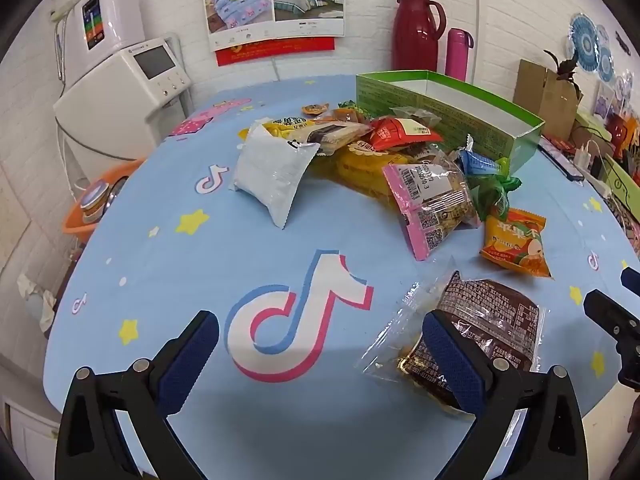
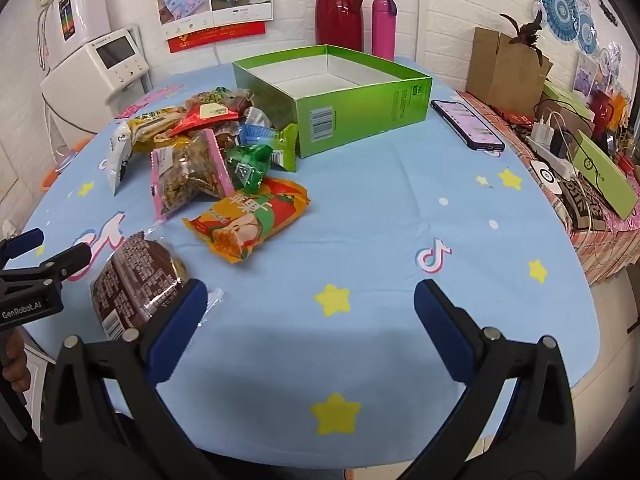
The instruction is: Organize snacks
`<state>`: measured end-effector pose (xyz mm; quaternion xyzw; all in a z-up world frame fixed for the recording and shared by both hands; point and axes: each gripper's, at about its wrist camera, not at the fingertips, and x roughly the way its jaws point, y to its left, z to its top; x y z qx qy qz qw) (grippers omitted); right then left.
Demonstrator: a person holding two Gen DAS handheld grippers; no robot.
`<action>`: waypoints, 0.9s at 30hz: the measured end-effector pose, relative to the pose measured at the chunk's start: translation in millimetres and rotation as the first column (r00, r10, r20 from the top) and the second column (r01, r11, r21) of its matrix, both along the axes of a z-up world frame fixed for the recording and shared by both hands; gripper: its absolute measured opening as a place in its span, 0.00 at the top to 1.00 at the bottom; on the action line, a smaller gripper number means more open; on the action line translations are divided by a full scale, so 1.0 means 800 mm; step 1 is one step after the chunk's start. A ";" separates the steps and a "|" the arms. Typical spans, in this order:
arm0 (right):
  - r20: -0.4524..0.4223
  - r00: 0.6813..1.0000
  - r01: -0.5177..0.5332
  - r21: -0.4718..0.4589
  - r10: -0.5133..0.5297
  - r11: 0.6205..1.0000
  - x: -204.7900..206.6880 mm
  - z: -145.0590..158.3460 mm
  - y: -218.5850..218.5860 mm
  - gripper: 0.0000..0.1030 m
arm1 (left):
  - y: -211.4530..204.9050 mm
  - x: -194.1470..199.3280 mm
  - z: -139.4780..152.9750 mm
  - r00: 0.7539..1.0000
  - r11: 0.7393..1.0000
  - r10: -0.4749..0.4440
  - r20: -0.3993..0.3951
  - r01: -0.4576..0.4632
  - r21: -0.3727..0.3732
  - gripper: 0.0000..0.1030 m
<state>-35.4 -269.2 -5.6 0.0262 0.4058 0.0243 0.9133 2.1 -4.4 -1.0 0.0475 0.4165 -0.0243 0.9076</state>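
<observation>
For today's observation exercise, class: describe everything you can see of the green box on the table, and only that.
The green box is a shallow, open-topped rectangular carton, apparently glossy cardboard, bright green outside and white inside. Printed text and a barcode mark its near walls. It sits flat and upright toward the far side of the blue tablecloth, and the part of its inside in view looks empty. The snack pile lies against its left corner, where a green packet leans on the wall. A phone lies just to its right, apart from it. Neither gripper touches it.

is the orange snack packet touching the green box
Apart. The right wrist view shows blue tablecloth between the orange snack packet and the green box.
</observation>
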 end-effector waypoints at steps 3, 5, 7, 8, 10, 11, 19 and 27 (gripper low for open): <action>0.002 1.000 -0.003 -0.006 0.003 1.000 0.000 0.000 0.004 0.00 | 0.002 0.001 -0.001 1.000 1.000 -0.007 0.000 0.007 -0.001 0.00; 0.002 1.000 -0.004 -0.006 0.004 1.000 0.000 0.000 0.004 0.00 | 0.002 0.001 -0.001 1.000 1.000 -0.009 -0.001 0.009 -0.002 0.00; 0.000 1.000 -0.005 -0.009 0.005 1.000 0.000 -0.001 0.005 0.00 | 0.002 0.001 -0.001 1.000 1.000 -0.007 -0.003 0.007 -0.002 0.00; -0.001 1.000 -0.005 -0.012 0.005 1.000 0.000 -0.001 0.006 0.00 | 0.002 0.001 -0.002 1.000 1.000 -0.008 -0.004 0.008 -0.003 0.00; -0.003 1.000 -0.009 -0.015 0.009 1.000 0.000 -0.002 0.009 0.00 | 0.003 0.001 -0.003 1.000 1.000 -0.007 -0.007 0.007 -0.005 0.00; -0.004 1.000 -0.011 -0.015 0.010 1.000 0.000 -0.002 0.009 0.00 | 0.004 0.001 -0.004 1.000 1.000 -0.007 -0.008 0.007 -0.006 0.00; -0.009 1.000 -0.019 -0.018 0.019 1.000 0.001 -0.002 0.012 0.00 | 0.005 0.001 -0.006 1.000 1.000 -0.004 -0.014 0.004 -0.010 0.00; -0.009 1.000 -0.019 -0.018 0.019 1.000 0.001 -0.003 0.013 0.00 | 0.005 0.001 -0.006 1.000 1.000 -0.003 -0.014 0.003 -0.011 0.00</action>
